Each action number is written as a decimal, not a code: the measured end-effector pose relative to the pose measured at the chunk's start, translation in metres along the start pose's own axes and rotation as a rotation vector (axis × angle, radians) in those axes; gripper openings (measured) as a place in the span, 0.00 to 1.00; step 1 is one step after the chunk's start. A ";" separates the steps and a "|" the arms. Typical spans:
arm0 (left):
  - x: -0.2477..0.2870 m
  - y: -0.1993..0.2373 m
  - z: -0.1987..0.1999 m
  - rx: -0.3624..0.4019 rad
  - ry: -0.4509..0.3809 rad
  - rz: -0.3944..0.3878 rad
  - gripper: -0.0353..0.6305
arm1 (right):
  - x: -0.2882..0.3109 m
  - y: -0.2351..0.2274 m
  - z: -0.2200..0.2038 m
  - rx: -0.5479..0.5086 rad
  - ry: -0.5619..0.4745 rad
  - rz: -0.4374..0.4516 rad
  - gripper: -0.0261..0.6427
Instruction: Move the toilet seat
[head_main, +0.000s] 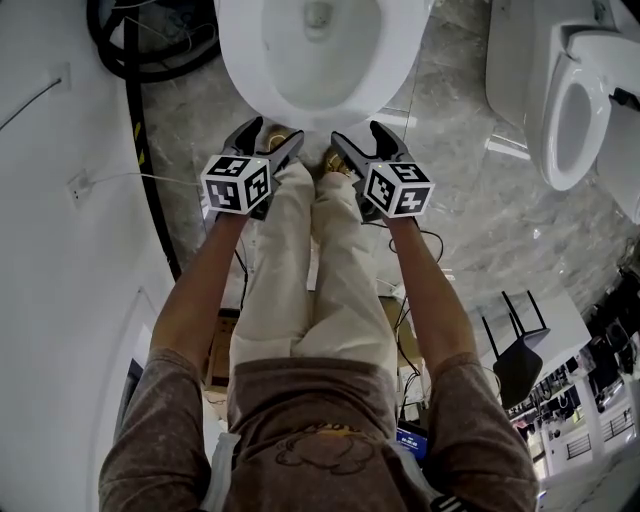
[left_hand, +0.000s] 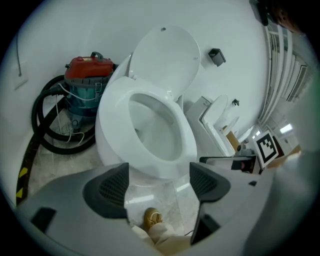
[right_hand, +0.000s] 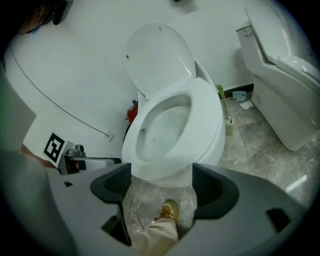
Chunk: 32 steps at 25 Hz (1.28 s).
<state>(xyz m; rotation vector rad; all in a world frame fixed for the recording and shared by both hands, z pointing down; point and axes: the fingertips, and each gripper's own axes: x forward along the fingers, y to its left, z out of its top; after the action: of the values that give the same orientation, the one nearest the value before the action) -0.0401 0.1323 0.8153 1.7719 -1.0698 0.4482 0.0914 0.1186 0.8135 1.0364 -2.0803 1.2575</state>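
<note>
A grey marbled floor (head_main: 450, 180) and a plain white wall took up most of the scene. At its middle stood a white toilet (head_main: 300, 60), and a second toilet (head_main: 575, 100) stood well apart at the person's right. A red-topped vacuum cleaner (left_hand: 87, 75) with a coiled black hose (left_hand: 40, 125) sat against the wall on the other side.

The lid (left_hand: 162, 60) was raised and leaned back toward the wall. The toilet seat (left_hand: 186, 137) lay flat on the bowl's rim, and its front edge faced the person.

Both tools were held low before the bowl and pointed down toward its front. The left tool (head_main: 272, 135) had its jaws spread wide. Only bare floor and the front of the bowl showed between them. The right tool (head_main: 362, 138) was spread wide too and gripped nothing. Neither tool's pads appeared to touch the seat or the bowl. From above, their tips lay just short of the front rim.

Below the jaws showed the person's pale trouser legs (head_main: 320, 260) and a tan shoe (left_hand: 152, 218).

As a judgement, the task had not yet begun, since the seat lay down and untouched. The whole of the work seemed to remain. A tool had yet to reach the seat's front edge, close on it and swing it up toward the lid.
</note>
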 end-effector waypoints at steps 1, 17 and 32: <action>0.002 0.000 -0.002 0.002 0.008 -0.002 0.62 | 0.002 -0.001 -0.002 0.000 0.008 0.002 0.60; 0.020 0.010 -0.012 -0.034 0.059 -0.017 0.62 | 0.022 -0.005 -0.015 0.032 0.033 0.002 0.60; 0.009 0.002 -0.001 -0.075 0.016 -0.014 0.61 | 0.011 0.001 -0.006 -0.021 0.022 -0.015 0.56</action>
<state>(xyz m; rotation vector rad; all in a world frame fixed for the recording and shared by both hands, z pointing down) -0.0365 0.1287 0.8229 1.7056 -1.0495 0.4081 0.0846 0.1206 0.8238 1.0227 -2.0614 1.2316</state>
